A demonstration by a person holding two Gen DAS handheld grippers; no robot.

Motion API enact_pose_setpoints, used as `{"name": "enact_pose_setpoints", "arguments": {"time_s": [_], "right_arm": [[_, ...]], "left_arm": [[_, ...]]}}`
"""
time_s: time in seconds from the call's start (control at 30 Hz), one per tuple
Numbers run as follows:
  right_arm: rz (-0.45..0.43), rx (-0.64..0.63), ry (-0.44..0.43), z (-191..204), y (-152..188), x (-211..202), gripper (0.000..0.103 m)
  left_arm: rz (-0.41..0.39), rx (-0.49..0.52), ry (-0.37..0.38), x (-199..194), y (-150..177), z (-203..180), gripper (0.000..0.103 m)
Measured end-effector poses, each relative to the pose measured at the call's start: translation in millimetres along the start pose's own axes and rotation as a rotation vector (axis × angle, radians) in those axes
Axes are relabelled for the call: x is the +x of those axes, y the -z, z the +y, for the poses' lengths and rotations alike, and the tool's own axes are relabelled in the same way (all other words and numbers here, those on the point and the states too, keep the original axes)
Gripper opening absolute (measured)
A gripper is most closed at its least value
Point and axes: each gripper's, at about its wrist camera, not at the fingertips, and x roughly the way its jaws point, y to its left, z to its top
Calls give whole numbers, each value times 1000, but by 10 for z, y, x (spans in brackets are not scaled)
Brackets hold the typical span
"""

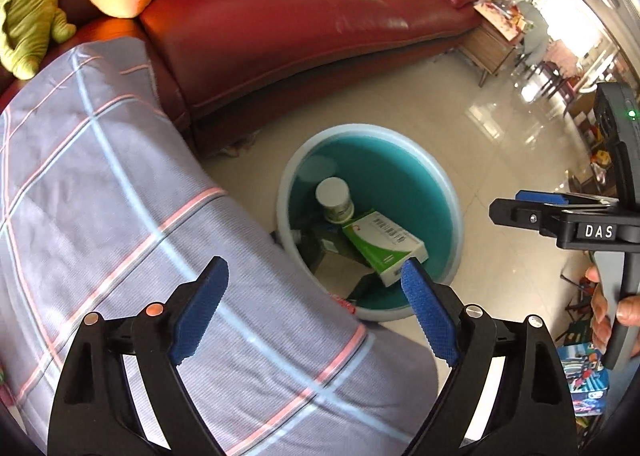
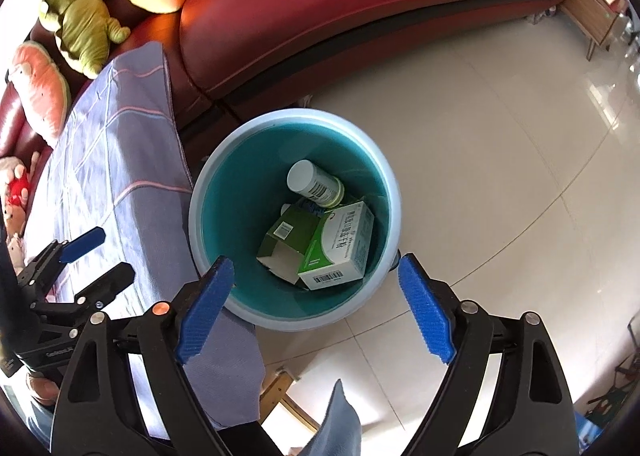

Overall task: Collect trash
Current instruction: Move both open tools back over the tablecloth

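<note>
Two wide, empty claws, left (image 1: 314,306) and right (image 2: 316,306), hover above the boxes (image 2: 336,248) in the bin (image 2: 394,192).

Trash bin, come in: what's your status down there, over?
Left gripper and right gripper open, both empty. Bin holds white bottle, two green-white boxes. Checked cloth beside bin, nothing blocking.

The white letters "DAS" stand on the black right gripper (image 1: 504,212). The green and white box (image 2: 340,248) in the bin, just ahead of that gripper, has a barcode and print too small to read.
</note>
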Motion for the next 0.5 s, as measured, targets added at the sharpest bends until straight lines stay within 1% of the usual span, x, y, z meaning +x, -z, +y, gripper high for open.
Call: {"name": "enact_pose_setpoints", "arguments": {"time_s": [0.3,0.5], "right_arm": [[8,-67,1,348,61,-23,82],[18,-106,-12,683,161,-8,82]], "left_arm": [[-26,-78,-18,-283,229,374,91],[-47,-131,-44,-534,456,679,91]]}}
